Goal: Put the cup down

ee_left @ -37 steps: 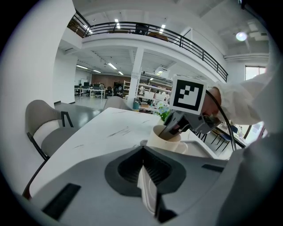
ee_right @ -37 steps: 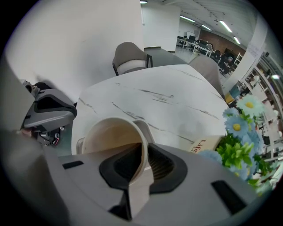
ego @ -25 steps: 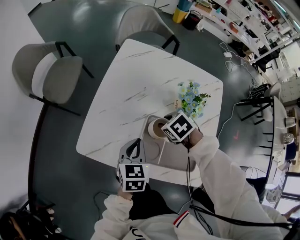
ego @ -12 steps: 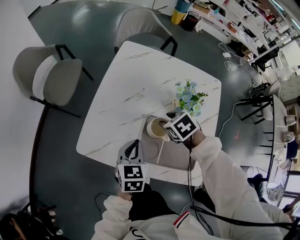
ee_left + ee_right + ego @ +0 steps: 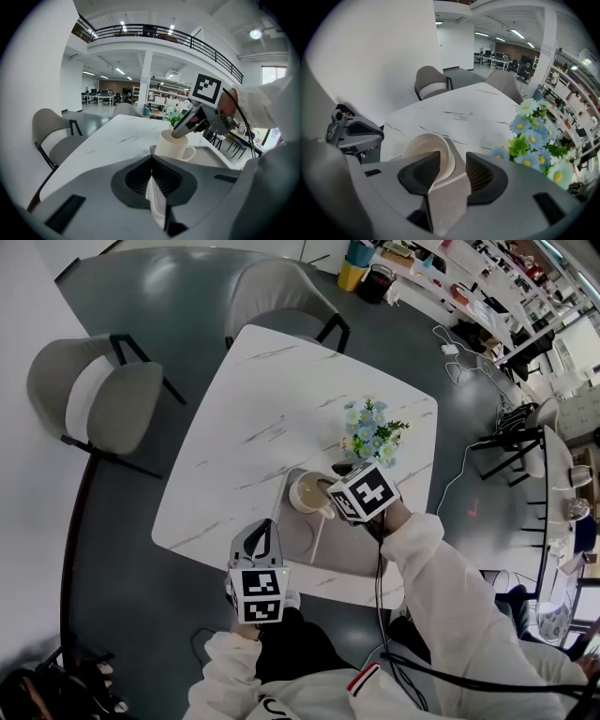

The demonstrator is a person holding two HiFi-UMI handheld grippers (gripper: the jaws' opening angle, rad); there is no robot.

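Note:
A cream cup (image 5: pixel 307 494) with a handle stands upright in the far left corner of the grey tray (image 5: pixel 349 557) on the white marble table (image 5: pixel 244 418). My right gripper (image 5: pixel 327 491) reaches over the cup from the right. It is open, with the near wall of the cup (image 5: pixel 427 151) between its jaws and a gap beside the right pad. In the left gripper view the right gripper (image 5: pixel 181 131) dips into the cup (image 5: pixel 172 146). My left gripper (image 5: pixel 266 526) is shut and holds nothing, at the table's near edge, left of the tray.
A small pot of blue and white flowers (image 5: pixel 371 433) stands just beyond the tray, close to the right gripper. Two grey chairs (image 5: pixel 94 390) (image 5: pixel 281 282) stand at the table's left and far sides. The person's white sleeve (image 5: pixel 441 587) lies over the near right corner.
The right gripper's jaws have spread wider around the cup's wall, and the cup sits lower on the tray. The left gripper has drawn back a little toward the table's near edge.

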